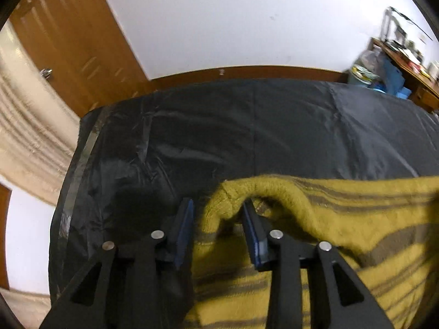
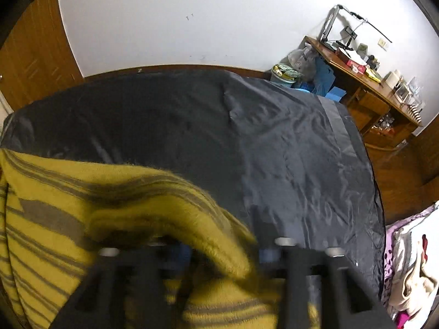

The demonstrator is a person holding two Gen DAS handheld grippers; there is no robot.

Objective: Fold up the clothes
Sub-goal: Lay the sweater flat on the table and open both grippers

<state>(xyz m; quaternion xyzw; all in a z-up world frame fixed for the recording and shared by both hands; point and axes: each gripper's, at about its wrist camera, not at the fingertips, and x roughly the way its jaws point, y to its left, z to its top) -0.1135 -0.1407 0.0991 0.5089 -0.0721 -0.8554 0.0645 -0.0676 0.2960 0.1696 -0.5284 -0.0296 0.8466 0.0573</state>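
Observation:
A mustard-yellow knit sweater with grey-brown stripes (image 1: 343, 219) lies on a dark cloth-covered bed (image 1: 219, 126). My left gripper (image 1: 218, 208) is open, and a rolled corner of the sweater sits between its blue-padded fingers (image 1: 185, 222). In the right wrist view the same sweater (image 2: 82, 205) bulges up over my right gripper (image 2: 225, 249), which is blurred. Its jaws stand apart with a fold of the sweater lying between and over them. The right fingertips are hidden by the fabric.
A wooden door (image 1: 68, 44) and a white wall stand behind the bed. A cluttered wooden desk (image 2: 370, 82) and bags (image 2: 299, 63) are at the back right. A pile of other clothes (image 2: 411, 260) lies at the bed's right edge (image 2: 376, 192).

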